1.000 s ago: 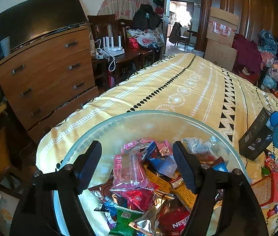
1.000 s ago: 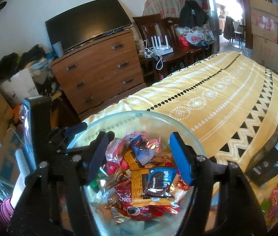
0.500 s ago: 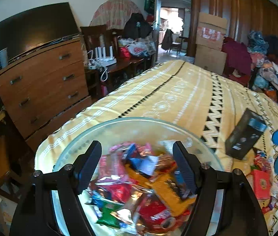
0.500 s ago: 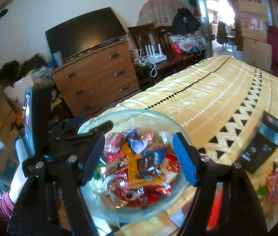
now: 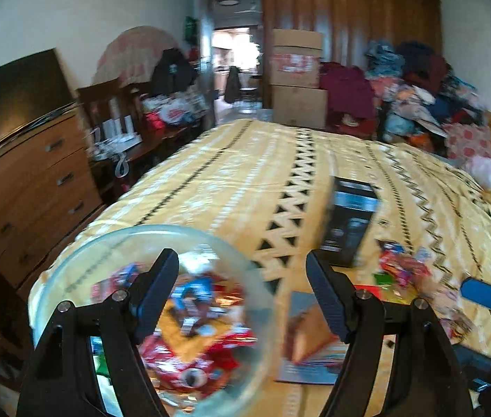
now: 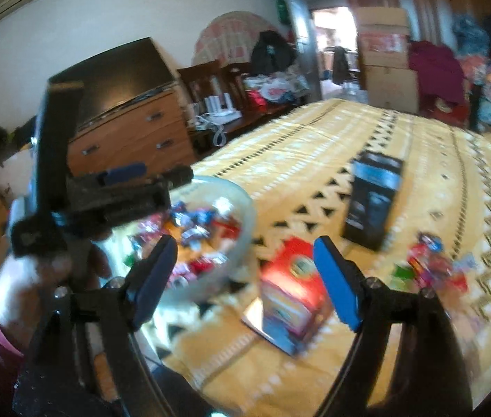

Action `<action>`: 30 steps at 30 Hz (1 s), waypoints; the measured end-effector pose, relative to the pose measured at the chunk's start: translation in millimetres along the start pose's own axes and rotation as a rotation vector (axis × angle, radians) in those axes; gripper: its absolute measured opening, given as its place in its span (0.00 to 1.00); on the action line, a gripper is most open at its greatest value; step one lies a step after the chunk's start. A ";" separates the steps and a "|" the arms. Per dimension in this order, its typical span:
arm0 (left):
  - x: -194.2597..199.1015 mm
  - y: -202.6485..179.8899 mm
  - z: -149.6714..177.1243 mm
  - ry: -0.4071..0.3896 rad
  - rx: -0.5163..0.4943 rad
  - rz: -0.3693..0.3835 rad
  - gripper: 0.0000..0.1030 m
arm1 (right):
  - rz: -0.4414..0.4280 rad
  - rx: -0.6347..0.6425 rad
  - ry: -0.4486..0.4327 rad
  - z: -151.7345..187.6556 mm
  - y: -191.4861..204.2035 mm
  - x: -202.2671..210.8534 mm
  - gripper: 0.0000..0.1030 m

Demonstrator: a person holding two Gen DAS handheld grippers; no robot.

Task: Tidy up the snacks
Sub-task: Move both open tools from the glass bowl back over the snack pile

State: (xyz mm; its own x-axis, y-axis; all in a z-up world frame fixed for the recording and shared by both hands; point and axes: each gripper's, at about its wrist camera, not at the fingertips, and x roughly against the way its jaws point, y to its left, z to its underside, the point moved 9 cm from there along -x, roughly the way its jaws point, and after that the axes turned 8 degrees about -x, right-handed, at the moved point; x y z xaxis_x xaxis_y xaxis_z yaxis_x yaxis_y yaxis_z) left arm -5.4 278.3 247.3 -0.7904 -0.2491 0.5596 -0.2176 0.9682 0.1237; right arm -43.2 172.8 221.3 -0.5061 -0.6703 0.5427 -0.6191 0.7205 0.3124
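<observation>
On the bed [image 6: 314,146] we see the snack-filled bowl [image 6: 242,208] left, carton [image 6: 290,299] beside it, tall box [image 6: 372,201] behind (upright).

Your right gripper [image 6: 245,279] hangs over the yellow patterned bed [image 6: 314,160], its jaws opening with nothing between them. Just past its blue fingers [image 6: 337,283] lies a red snack box [image 6: 290,278], blurred. To the left sits the glass bowl [image 6: 242,208] of wrapped snacks, with your left gripper [image 6: 113,194] over its rim. A black box [image 6: 372,201] stands farther back, loose snacks [image 6: 433,267] scattered to its right.
</observation>
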 end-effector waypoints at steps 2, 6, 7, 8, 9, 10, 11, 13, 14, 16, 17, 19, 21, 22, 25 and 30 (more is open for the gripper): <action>3.6 -24.9 -2.9 -0.007 -0.033 0.027 0.75 | 0.035 -0.028 -0.004 9.6 -20.6 13.7 0.79; 11.8 -80.9 -6.3 -0.019 -0.103 0.093 0.75 | 0.092 -0.088 -0.018 23.2 -56.9 38.1 0.79; 14.2 -92.6 -6.4 -0.021 -0.115 0.106 0.75 | 0.104 -0.102 -0.021 26.7 -64.8 44.1 0.79; 16.7 -108.1 -7.0 -0.023 -0.132 0.124 0.75 | 0.120 -0.120 -0.026 31.4 -75.5 51.5 0.79; 18.6 -119.6 -7.1 -0.024 -0.144 0.135 0.75 | 0.132 -0.130 -0.028 35.5 -83.1 57.9 0.79; 20.4 -129.8 -6.8 -0.023 -0.154 0.147 0.75 | 0.148 -0.144 -0.031 40.5 -92.6 64.3 0.79; 22.2 -144.6 -6.7 -0.022 -0.170 0.162 0.75 | 0.157 -0.154 -0.033 44.0 -99.3 68.7 0.79; 24.8 -168.6 -5.3 -0.018 -0.197 0.181 0.75 | 0.179 -0.181 -0.031 55.4 -115.2 78.5 0.79; 24.8 -176.8 -4.0 -0.013 -0.204 0.191 0.75 | 0.190 -0.195 -0.028 61.7 -122.9 82.9 0.79; 25.5 -201.1 -2.0 -0.003 -0.226 0.214 0.75 | 0.200 -0.223 -0.023 72.9 -136.5 89.3 0.79; 25.7 -212.1 -1.2 0.001 -0.236 0.222 0.75 | 0.207 -0.235 -0.021 78.9 -144.3 93.1 0.79; 25.4 -228.7 -0.3 0.010 -0.248 0.239 0.75 | 0.216 -0.258 -0.022 88.1 -156.6 100.8 0.79; 24.7 -248.1 -0.1 0.015 -0.264 0.254 0.75 | 0.228 -0.278 -0.025 97.6 -170.6 109.6 0.79; 24.4 -261.9 0.3 0.019 -0.275 0.266 0.75 | 0.238 -0.287 -0.027 102.0 -179.3 114.6 0.79; 23.5 -294.0 3.5 0.028 -0.304 0.291 0.75 | 0.257 -0.320 -0.031 113.2 -200.8 128.0 0.79; 13.1 -340.2 17.8 0.080 -0.329 0.370 0.75 | 0.286 -0.381 -0.042 130.8 -236.0 143.7 0.79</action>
State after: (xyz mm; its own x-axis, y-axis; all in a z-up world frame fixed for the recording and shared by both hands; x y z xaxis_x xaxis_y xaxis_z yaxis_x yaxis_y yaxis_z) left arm 48.1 -54.8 198.0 -0.7316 0.1022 0.6740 0.2712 0.9507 0.1502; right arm -48.3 -116.8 123.6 -0.6530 -0.4366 0.6189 -0.1913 0.8857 0.4229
